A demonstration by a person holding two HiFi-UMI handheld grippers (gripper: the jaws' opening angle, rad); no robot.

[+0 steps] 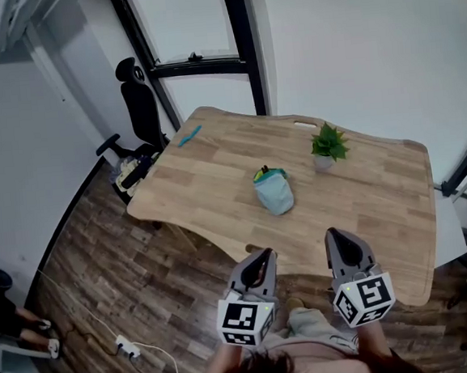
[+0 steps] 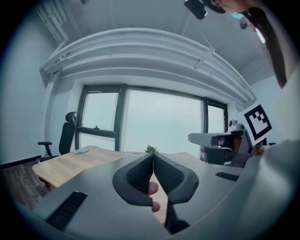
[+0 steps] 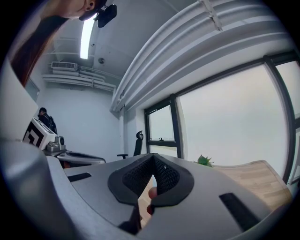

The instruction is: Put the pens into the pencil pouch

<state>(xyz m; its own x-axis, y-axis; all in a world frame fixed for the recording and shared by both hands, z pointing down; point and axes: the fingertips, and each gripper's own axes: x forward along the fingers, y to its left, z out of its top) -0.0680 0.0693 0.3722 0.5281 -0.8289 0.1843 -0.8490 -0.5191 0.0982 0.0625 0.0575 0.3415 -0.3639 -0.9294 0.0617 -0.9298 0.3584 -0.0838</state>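
Jaws pressed together, empty, on left gripper (image 1: 264, 256) and right gripper (image 1: 335, 236) — the teal pen (image 1: 189, 135) looks light, stiff, slick: pinch mid-barrel. Soft pencil pouch (image 1: 275, 193) likely sags; hold its rim.

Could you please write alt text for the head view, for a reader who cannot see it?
Seen from above, a blue pencil pouch lies on a wooden table, with a potted plant to its right and a blue pen near the far left corner. The left tool and right tool, both shut and empty, hover at the near edge.
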